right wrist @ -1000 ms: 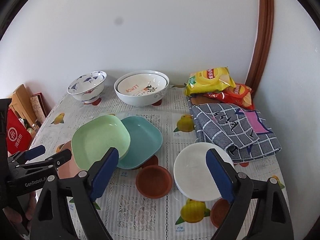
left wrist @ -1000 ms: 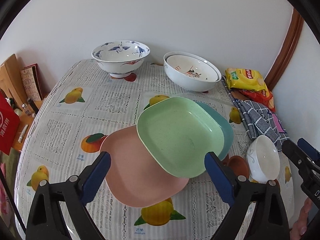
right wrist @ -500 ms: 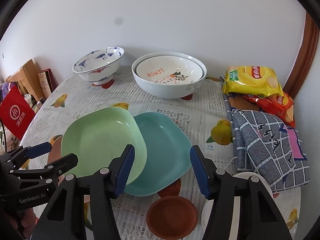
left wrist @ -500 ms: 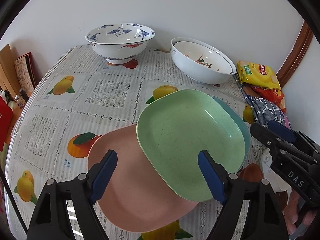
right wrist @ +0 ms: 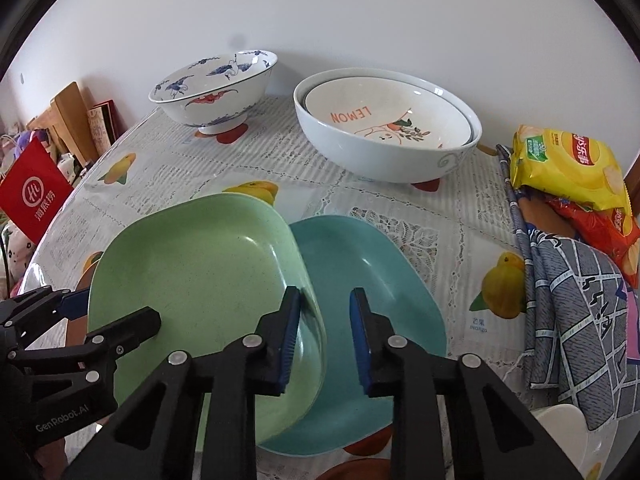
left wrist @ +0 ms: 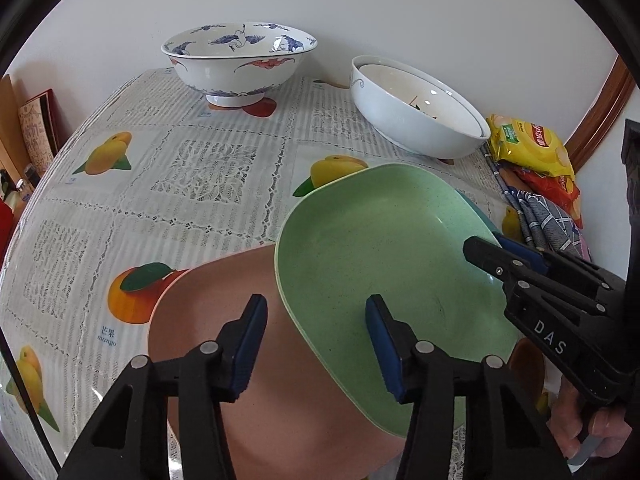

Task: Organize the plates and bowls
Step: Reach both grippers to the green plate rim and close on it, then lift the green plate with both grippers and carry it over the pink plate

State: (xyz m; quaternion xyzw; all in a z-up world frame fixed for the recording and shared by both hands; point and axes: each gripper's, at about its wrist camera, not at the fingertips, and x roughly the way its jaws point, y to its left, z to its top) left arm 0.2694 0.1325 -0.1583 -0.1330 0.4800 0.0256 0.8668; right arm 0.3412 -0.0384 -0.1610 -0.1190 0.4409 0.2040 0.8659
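Closing: both tongs, jaws narrowing as we look.
Left tongs [left wrist: 316, 340]: we see them straddle the near-left rim of the green plate [left wrist: 384, 264]; one finger over the pink plate [left wrist: 240, 432], the other over the green bowl of the plate; pads not yet pressing.
Right tongs [right wrist: 325, 340]: we see them straddle the green plate's right rim where it overlaps the teal plate [right wrist: 372, 280]; left pad just beside the rim, contact not clear to us; we read them as apart.
Plate stack: green on top, tilted, overlapping pink on its left and teal on its right, all on the tabletop [left wrist: 192, 168] near us.
Bowls: blue-and-white crane bowl [left wrist: 239, 60] at the far edge; beside it a white bowl [right wrist: 384, 140] with a "LEMON" bowl [right wrist: 384, 116] nested inside.
Small pieces: brown saucer [left wrist: 528, 364] partly under the green plate; white bowl rim [right wrist: 576, 440] at lower right.
Other: chip bags [right wrist: 568, 164] and checked cloth [right wrist: 580, 312] on the right side.
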